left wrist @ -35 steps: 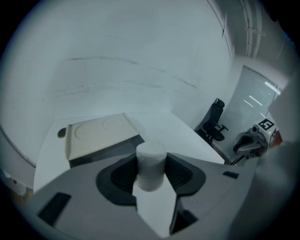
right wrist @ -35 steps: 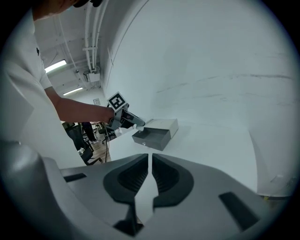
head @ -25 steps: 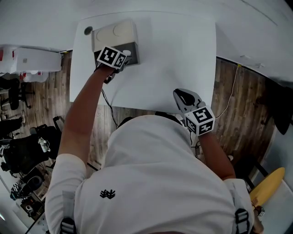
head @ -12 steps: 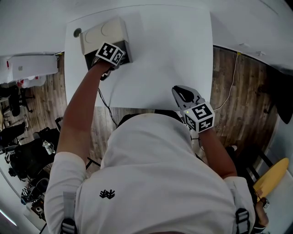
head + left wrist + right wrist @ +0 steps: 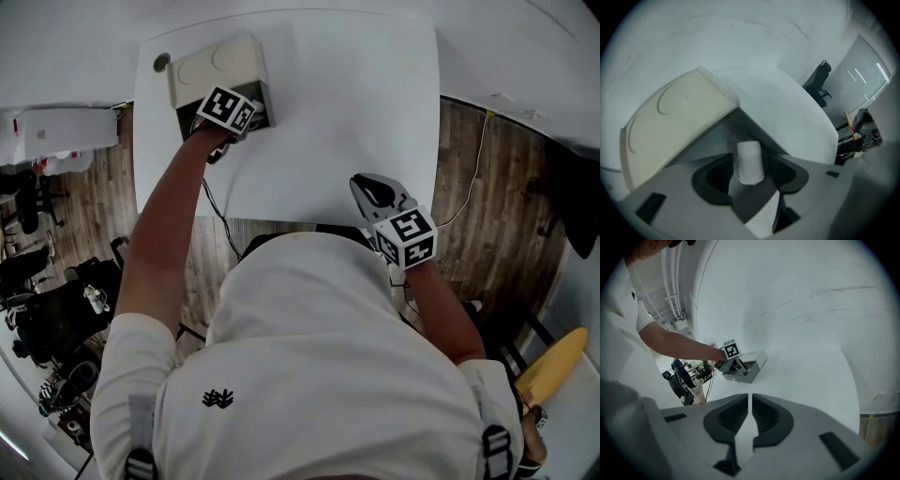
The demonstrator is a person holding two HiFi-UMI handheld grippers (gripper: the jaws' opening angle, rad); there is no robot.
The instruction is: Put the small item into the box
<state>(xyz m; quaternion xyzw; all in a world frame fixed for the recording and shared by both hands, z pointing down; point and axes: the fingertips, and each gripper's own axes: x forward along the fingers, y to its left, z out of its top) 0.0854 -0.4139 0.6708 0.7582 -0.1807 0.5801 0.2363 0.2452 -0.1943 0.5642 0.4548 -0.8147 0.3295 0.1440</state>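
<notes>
A small white roll (image 5: pixel 750 161) stands upright between the pads of my left gripper (image 5: pixel 751 174). The jaws are opening, and a thin gap shows on each side of the roll. It hangs over the dark inside of the grey box (image 5: pixel 715 140), whose cream lid (image 5: pixel 670 122) is tipped back. In the head view the left gripper (image 5: pixel 246 116) is at the open box (image 5: pixel 217 67) at the table's far left. My right gripper (image 5: pixel 367 190) rests near the table's front edge, its jaws (image 5: pixel 750 416) together and empty. The right gripper view also shows the box (image 5: pixel 749 364).
The box stands on a white table (image 5: pixel 356 112) with a small dark round spot (image 5: pixel 161 63) at its far left corner. Wooden floor surrounds the table. There are office chairs (image 5: pixel 47 319) at the left and a cable (image 5: pixel 473 183) at the right.
The head view has shifted a little to the left. The left gripper stays at the open box and the right gripper stays near the front edge.
</notes>
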